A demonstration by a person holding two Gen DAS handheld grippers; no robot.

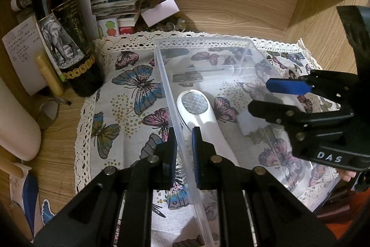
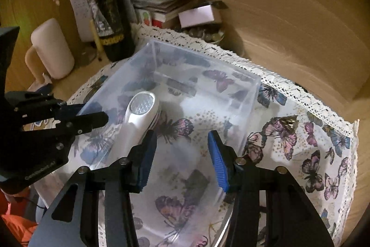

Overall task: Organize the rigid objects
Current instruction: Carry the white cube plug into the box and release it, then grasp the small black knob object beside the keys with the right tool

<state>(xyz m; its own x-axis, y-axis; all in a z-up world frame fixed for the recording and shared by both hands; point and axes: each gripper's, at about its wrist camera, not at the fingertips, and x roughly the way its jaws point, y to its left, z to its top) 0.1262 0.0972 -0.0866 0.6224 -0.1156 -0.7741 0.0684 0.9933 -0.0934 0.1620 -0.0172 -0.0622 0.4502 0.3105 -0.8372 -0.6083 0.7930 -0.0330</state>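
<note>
My left gripper (image 1: 183, 149) is clamped on the left wall of the clear plastic bin (image 1: 161, 71), one blue pad outside the wall and one inside. My right gripper (image 2: 182, 154) hangs over the bin's interior with its blue pads (image 2: 217, 163) spread apart and nothing between them.

The bin is a see-through rectangular box with thin straight walls, sitting on a butterfly-print cloth (image 1: 129, 94) edged in white lace. Inside it, toward the left wall, lies a white handheld device (image 1: 201, 117): a glossy, curved handle that widens into an oval head, and set in that head a round, silvery face with a fine grid pattern. In the left wrist view its head points to about 11 o'clock. A small white block (image 1: 247, 124) rests in the bin at 3 o'clock from the device, just below my right gripper's fingers.

At 10 o'clock from the bin stands a dark wine bottle (image 1: 62, 38) with an elephant label.
</note>
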